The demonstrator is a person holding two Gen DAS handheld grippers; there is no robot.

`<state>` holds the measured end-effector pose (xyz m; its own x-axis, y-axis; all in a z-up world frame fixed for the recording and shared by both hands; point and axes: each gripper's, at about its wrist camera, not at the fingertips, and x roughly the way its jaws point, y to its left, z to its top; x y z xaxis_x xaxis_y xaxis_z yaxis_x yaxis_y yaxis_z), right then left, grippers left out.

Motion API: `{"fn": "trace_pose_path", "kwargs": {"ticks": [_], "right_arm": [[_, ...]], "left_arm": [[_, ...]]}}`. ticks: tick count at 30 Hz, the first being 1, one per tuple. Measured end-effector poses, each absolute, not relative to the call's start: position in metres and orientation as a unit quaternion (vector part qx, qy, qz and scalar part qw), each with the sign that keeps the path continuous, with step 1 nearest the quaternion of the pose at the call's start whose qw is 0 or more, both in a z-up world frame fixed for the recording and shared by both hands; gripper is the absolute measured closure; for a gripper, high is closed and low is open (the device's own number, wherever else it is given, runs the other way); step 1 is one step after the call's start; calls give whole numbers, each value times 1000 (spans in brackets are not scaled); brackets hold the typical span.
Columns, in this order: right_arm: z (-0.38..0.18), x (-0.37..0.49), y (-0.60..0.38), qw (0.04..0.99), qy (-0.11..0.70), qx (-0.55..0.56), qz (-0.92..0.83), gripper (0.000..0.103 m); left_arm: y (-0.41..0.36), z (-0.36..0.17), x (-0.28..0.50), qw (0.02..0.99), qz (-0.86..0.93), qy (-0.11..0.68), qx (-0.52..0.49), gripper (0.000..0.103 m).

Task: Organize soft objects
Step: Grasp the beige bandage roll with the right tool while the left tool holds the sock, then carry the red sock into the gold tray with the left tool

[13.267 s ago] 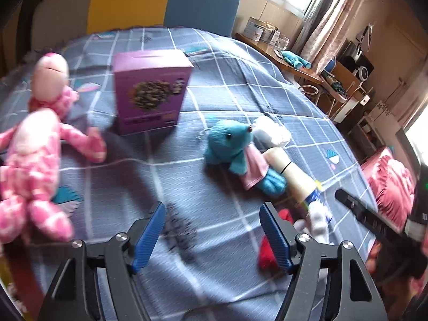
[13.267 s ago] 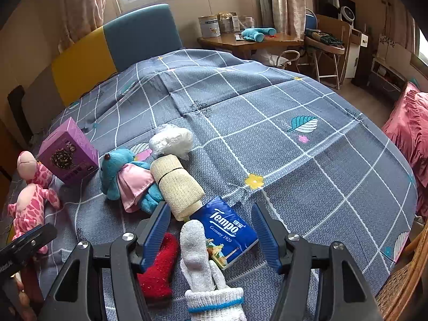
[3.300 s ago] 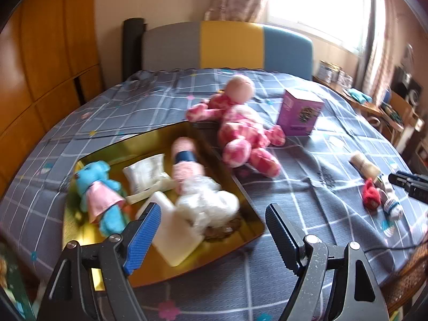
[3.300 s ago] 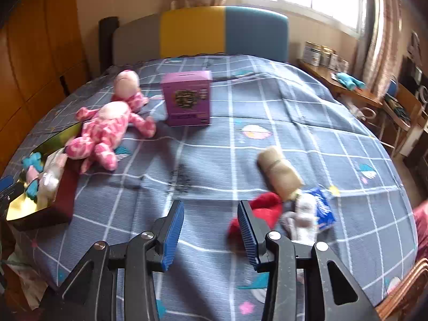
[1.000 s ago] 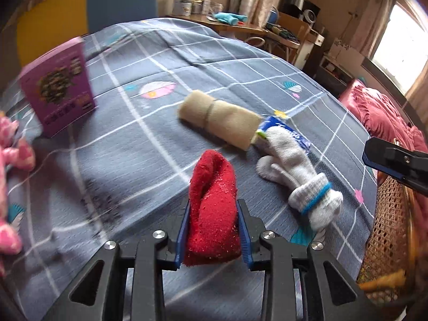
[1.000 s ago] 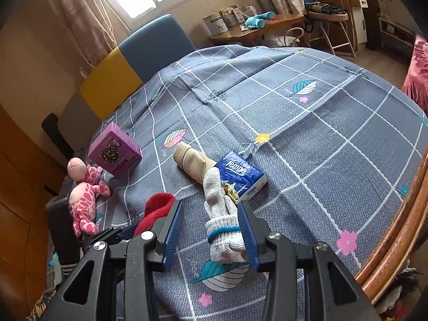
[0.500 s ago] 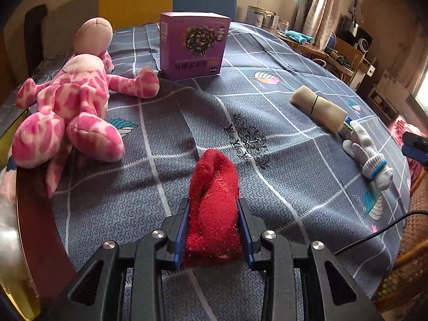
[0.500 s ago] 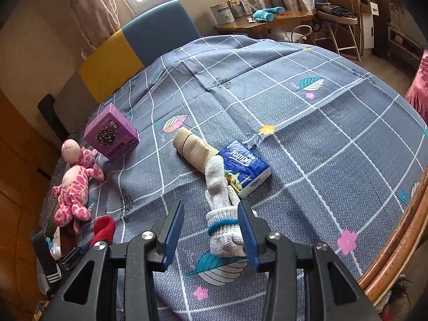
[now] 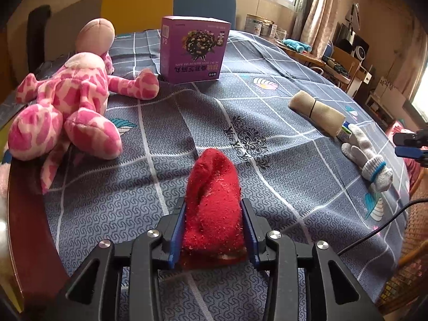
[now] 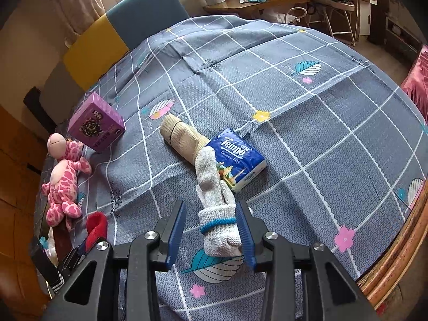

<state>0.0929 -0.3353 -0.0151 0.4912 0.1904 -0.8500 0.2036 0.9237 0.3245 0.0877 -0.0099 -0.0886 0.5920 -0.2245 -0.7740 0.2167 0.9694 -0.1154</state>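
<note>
left gripper (image 9: 214, 230) pinching red sock (image 9: 213, 200), now carried back beside pink plush (image 9: 67, 107) | right gripper (image 10: 211, 230) spread, now straddling white glove (image 10: 218, 214) | tray drop likely next

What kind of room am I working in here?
Probably a lived-in home room: a table under a grey checked cloth, a colour-block chair behind it, a cluttered wooden desk by curtained windows.

Fuzzy red knit sock (image 9: 212, 203): lifted, now clamped in left hand-held gripper (image 9: 213, 228). Blue elephant plush, white bag: gone from beside right hand-held gripper (image 10: 210, 231).
</note>
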Motion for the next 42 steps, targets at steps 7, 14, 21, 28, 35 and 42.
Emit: {"fn": "trace_pose_path", "kwargs": {"ticks": [7, 14, 21, 28, 35, 42], "right_arm": [[-5, 135, -311, 846, 515, 137, 21, 64], [-26, 205, -276, 846, 532, 27, 29, 54], [-65, 252, -249, 816, 574, -61, 33, 49], [-73, 242, -234, 826, 551, -111, 39, 62], [-50, 185, -211, 835, 533, -70, 115, 62], [-92, 153, -183, 809, 563, -81, 147, 61]], "left_arm": [[-7, -89, 87, 892, -125, 434, -18, 63], [-4, -90, 87, 892, -129, 432, -28, 62], [-2, -90, 87, 892, -131, 432, -34, 62], [-2, -91, 87, 892, -131, 431, -38, 62], [-2, -91, 87, 893, -129, 429, -39, 62], [-3, -88, 87, 892, -128, 431, -36, 68]]}}
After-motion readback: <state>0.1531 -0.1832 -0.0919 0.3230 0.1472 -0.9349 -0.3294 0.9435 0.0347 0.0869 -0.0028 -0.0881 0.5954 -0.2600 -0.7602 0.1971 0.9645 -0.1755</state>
